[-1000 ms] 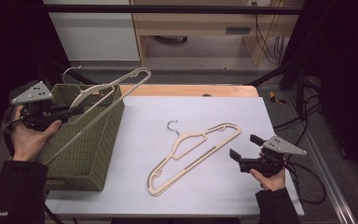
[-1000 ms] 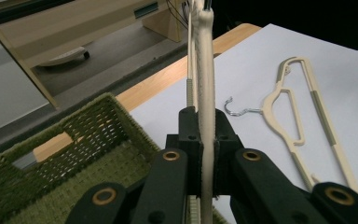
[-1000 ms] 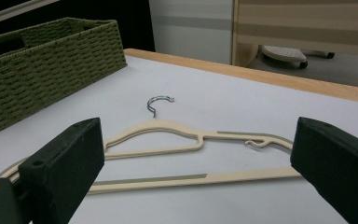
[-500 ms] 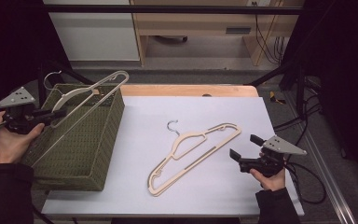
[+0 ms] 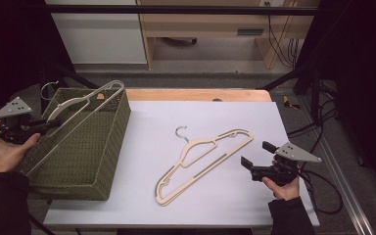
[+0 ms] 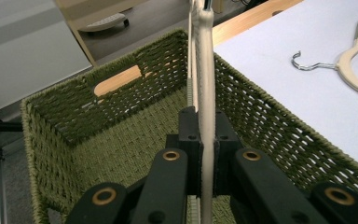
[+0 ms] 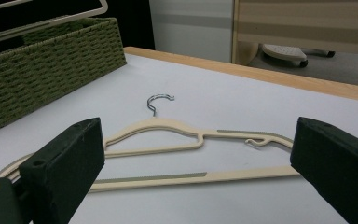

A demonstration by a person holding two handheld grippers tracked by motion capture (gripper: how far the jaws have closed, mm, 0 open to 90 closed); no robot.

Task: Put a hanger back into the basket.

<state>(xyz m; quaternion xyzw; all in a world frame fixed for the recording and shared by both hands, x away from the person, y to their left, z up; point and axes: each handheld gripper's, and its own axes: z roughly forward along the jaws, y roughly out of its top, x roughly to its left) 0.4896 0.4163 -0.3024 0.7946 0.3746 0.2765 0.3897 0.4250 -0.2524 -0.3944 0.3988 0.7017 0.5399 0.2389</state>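
My left gripper (image 5: 49, 124) (image 6: 204, 122) is shut on the thin edge of a cream plastic hanger (image 5: 85, 100) (image 6: 206, 84). The hanger is tilted over the green woven basket (image 5: 120, 122) (image 6: 261, 107) at the table's left, with its metal hook past the basket's far corner. A second cream hanger (image 5: 219, 159) (image 7: 191, 177) lies flat on the white tabletop, its hook pointing to the far side. Just to the right of it my right gripper (image 5: 255, 153) (image 7: 198, 149) is open and low over the table, with that hanger in front of its jaws.
The white table (image 5: 225, 112) has a wooden strip (image 5: 196, 94) along its far edge. Behind it stand a wooden shelf unit (image 5: 200, 29) and a white panel. Cables (image 5: 318, 127) hang off the right side by a dark frame.
My left gripper has carried its hanger to the left and a little lower over the basket. The right gripper and the lying hanger have stayed put.
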